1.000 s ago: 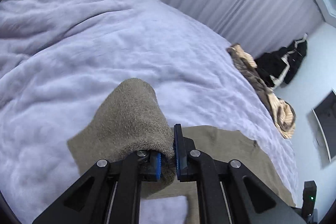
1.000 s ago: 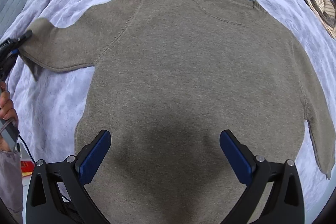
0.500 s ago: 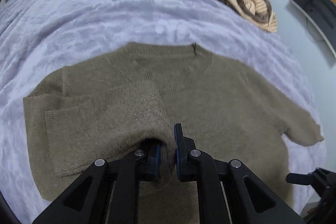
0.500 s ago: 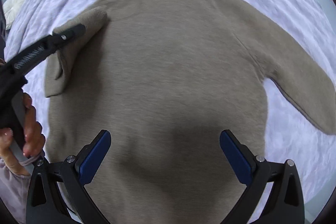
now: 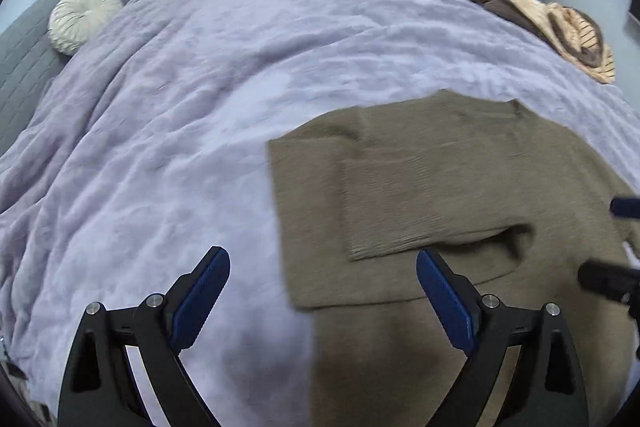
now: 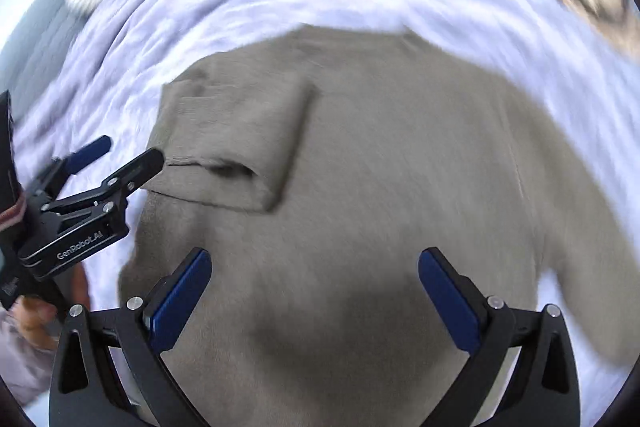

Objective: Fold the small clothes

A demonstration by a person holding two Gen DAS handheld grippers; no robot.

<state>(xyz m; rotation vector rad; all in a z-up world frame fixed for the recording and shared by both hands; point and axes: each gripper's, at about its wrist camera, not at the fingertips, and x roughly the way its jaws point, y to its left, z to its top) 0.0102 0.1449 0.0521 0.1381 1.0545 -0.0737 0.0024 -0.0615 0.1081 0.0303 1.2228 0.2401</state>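
An olive-brown knit sweater [image 5: 460, 155] lies flat on the lilac bedspread [image 5: 200, 107]. Its left sleeve [image 5: 400, 211] is folded across the chest, cuff toward the middle. My left gripper [image 5: 320, 259] hovers over the sweater's left edge; its jaws are opening wide and no cloth is pinched between the pads. The right wrist view shows the same sweater [image 6: 400, 187] with the folded sleeve [image 6: 236, 131] and my left gripper [image 6: 128, 151] beside it at the left. My right gripper [image 6: 316, 255] stands open above the sweater's lower body, holding nothing. The other sleeve trails off to the right.
A round cream cushion [image 5: 84, 19] rests against the grey headboard [image 5: 24, 67] at the far left. A pile of brown, striped and black clothes [image 5: 520, 3] lies at the bed's far right corner. A person's hand [image 6: 32, 319] holds the left gripper.
My left gripper carried the sleeve over the chest, then let it go, opened and drew back leftward. The sleeve now lies folded. My right gripper stayed open and shifted over the sweater.
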